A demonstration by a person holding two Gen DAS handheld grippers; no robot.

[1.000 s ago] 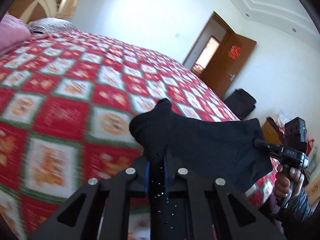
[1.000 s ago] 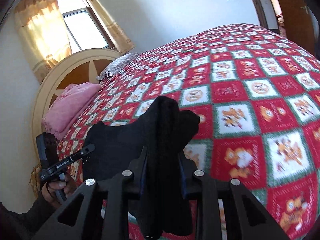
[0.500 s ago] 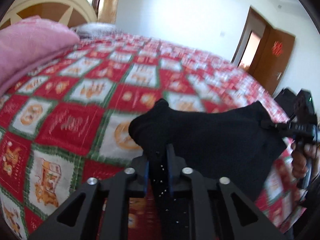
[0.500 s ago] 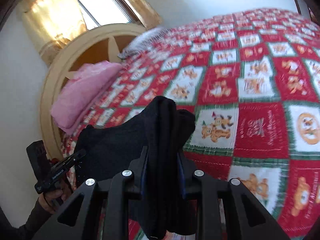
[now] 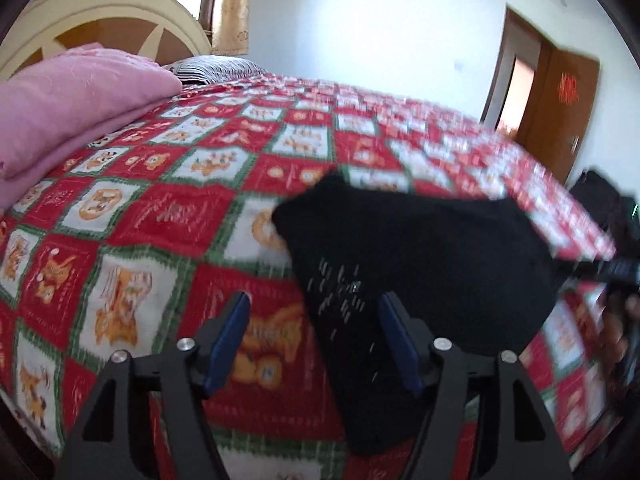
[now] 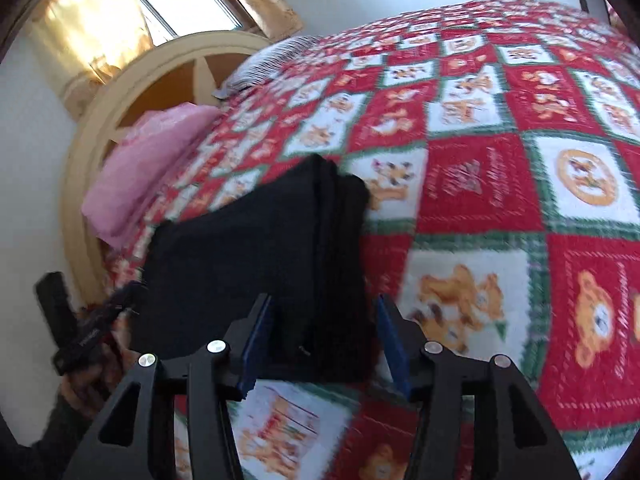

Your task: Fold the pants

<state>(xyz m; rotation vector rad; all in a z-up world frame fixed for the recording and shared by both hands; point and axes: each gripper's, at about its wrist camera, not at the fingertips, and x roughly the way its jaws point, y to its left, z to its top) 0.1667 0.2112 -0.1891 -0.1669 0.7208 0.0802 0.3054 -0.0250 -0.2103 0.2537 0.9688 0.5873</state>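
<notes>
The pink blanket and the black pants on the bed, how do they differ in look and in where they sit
The pink blanket is pale and fluffy; the black pants are dark and plain. The blanket lies stacked by the headboard, away from both grippers; the pants sit at the near edge of the quilt, between the open jaws of the left gripper and the right gripper, which have just been opening. Both are folded cloth.

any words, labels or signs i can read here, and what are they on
No text here can be read for certain.
Bedspread: cursive lettering on red squares, too blurred to read.
Door: red sign, too blurred to read.
Left gripper: white label on its body, too small to read.
Black pants: small white marks, not lettering.
</notes>
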